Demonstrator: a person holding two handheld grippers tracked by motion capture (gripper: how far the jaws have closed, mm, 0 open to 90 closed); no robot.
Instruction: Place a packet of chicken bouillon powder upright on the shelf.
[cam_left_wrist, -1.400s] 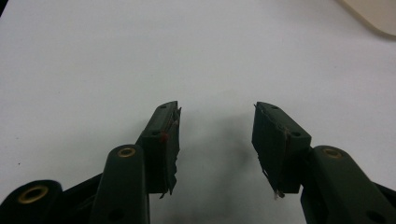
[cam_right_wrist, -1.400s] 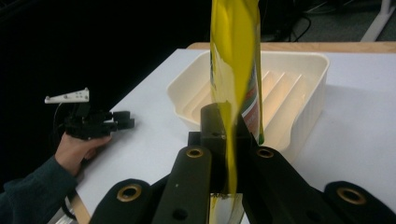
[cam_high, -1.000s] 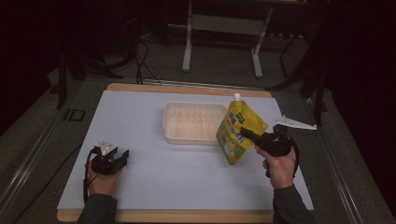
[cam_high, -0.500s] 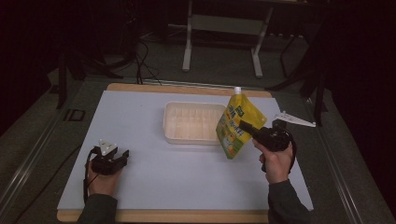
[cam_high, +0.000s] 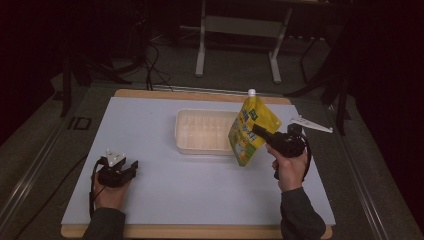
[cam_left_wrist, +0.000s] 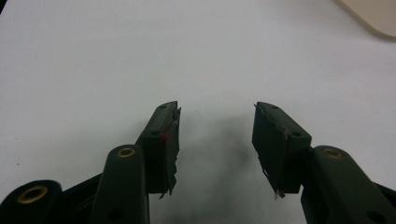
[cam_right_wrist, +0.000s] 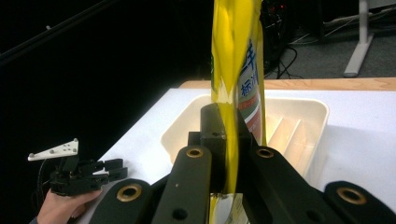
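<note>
**Yellow pouch held in the air beside a plastic tray**

The right gripper (cam_right_wrist: 224, 154) has its two black jaws pressed tight on a yellow, soft plastic refill pouch (cam_right_wrist: 236, 70), clamping its thin edge. In the high view the right gripper (cam_high: 265, 135) sits right of centre, and the pouch (cam_high: 251, 131) hangs lifted off the table, tilted, with its white screw cap (cam_high: 252, 92) at the top. The pouch's lower corner overlaps the right end of the tray in this view; whether they touch cannot be told.

The left gripper (cam_left_wrist: 215, 140) has its jaws standing wide apart with nothing between them, just above bare table. In the high view it (cam_high: 122, 171) rests at the lower left of the frame, held in the person's left hand (cam_high: 107, 192).

The shallow, cream-white rectangular plastic tray (cam_high: 181, 131) lies at the middle of the frame. Ribbed dividers (cam_right_wrist: 282, 133) show inside it; no contents can be seen.

The pale blue-white tabletop (cam_high: 200, 195) is open across the lower middle and left of the frame. A wooden rim (cam_high: 190, 232) runs along its bottom edge.
</note>
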